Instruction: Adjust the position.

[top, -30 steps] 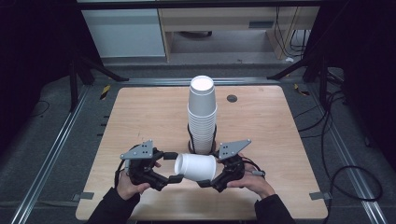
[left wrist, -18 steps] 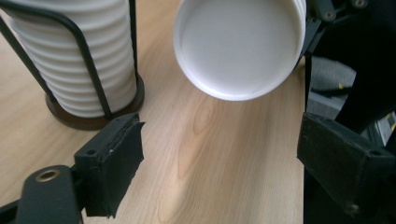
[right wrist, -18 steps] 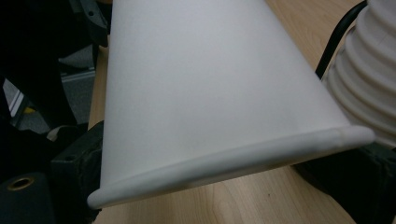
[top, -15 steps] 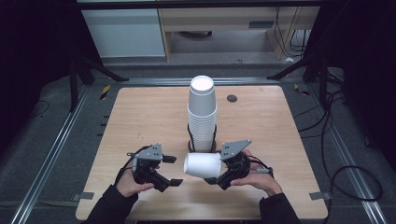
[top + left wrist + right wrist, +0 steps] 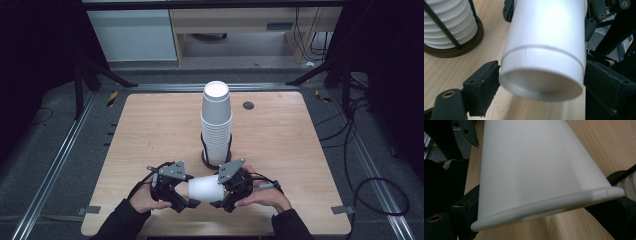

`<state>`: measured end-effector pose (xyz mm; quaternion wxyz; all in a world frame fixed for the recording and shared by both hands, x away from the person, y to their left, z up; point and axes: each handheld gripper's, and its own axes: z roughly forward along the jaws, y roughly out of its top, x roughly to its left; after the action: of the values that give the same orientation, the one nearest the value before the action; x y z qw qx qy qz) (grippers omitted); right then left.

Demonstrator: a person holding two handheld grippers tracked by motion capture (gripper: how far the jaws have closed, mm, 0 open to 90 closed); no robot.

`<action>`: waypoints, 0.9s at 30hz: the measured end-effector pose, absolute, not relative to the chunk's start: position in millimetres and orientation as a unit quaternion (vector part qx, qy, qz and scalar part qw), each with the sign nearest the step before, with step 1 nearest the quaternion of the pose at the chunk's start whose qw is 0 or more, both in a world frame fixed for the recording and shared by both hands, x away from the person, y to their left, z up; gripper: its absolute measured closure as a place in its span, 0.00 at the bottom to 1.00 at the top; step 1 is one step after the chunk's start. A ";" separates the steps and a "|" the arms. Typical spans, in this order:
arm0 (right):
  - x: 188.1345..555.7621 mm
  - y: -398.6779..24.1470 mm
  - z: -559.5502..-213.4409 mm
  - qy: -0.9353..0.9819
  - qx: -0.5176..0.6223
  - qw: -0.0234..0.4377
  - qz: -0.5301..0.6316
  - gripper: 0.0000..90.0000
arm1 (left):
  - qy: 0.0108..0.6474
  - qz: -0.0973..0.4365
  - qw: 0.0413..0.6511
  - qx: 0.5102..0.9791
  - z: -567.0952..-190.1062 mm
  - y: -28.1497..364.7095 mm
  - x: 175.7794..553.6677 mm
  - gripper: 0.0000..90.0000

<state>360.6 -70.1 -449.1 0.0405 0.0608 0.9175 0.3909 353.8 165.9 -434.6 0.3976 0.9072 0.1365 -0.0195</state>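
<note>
A white paper cup (image 5: 202,189) lies on its side in the air just above the table's front edge. My right gripper (image 5: 222,192) is shut on its wide rim end (image 5: 536,170); its own view has the right gripper (image 5: 544,215) with a jaw on each side of the rim. My left gripper (image 5: 190,195) faces it from the left. Its jaws have just been opening, and the cup's narrow base (image 5: 544,50) sits between them. Seen along its jaws, the left gripper (image 5: 541,82) flanks the base closely on both sides without visibly squeezing it.
A tall stack of white cups (image 5: 216,125) stands upside down in a black wire holder with a dark round foot (image 5: 206,159), right behind the grippers. The wooden table (image 5: 150,130) has a small dark hole (image 5: 248,105) at the back. Metal rails and cables run alongside.
The left gripper pulled off the cup to the left, then came back with wider jaws around its base. The right gripper kept the cup and sank a little toward the front edge.
</note>
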 end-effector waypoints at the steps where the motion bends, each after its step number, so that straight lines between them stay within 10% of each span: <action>1: 359.8 -68.0 -449.5 0.919 0.059 0.039 0.389 0.09 | 0.135 -0.019 0.395 0.909 -435.2 165.0 353.5 0.15; 27: 359.4 -63.0 -449.6 0.915 0.054 0.034 0.399 0.06 | 0.127 -0.028 0.394 0.910 -435.2 167.4 354.1 0.24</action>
<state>359.4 -63.0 -449.6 0.0344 0.0538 0.9146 0.3992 354.1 167.4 -435.2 0.3938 0.9100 0.1266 -0.0282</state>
